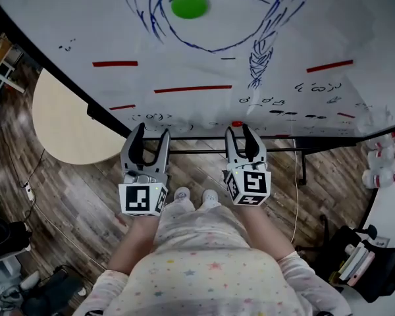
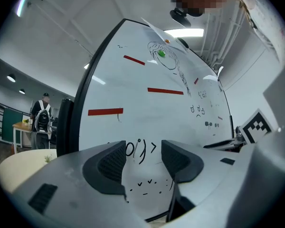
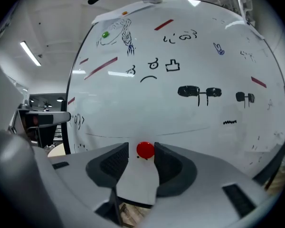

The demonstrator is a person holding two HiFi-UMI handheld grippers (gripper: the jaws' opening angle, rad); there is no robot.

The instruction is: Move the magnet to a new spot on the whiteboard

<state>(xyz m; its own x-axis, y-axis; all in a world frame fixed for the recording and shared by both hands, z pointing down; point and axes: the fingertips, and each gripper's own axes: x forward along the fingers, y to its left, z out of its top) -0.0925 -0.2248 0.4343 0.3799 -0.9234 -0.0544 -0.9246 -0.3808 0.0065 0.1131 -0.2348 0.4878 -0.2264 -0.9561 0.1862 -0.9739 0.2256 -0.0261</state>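
A small red magnet (image 1: 237, 124) sticks near the bottom edge of the whiteboard (image 1: 184, 51), which carries blue and black doodles and red dashes. My right gripper (image 1: 238, 131) is open, its fingertips on either side of and just short of the red magnet (image 3: 145, 149); I cannot tell whether a finger touches it. A green magnet (image 1: 189, 5) sits higher up inside a blue sketch, also visible small in the left gripper view (image 2: 161, 54). My left gripper (image 1: 153, 131) is open and empty, pointing at the board's lower left part (image 2: 147, 113).
A round beige table (image 1: 66, 120) stands left of the board. The board's black stand bar (image 1: 283, 150) runs along the floor below the grippers. White items (image 1: 382, 157) and a dark bag (image 1: 375, 262) lie at the right. A person with a backpack (image 2: 42, 115) stands far off.
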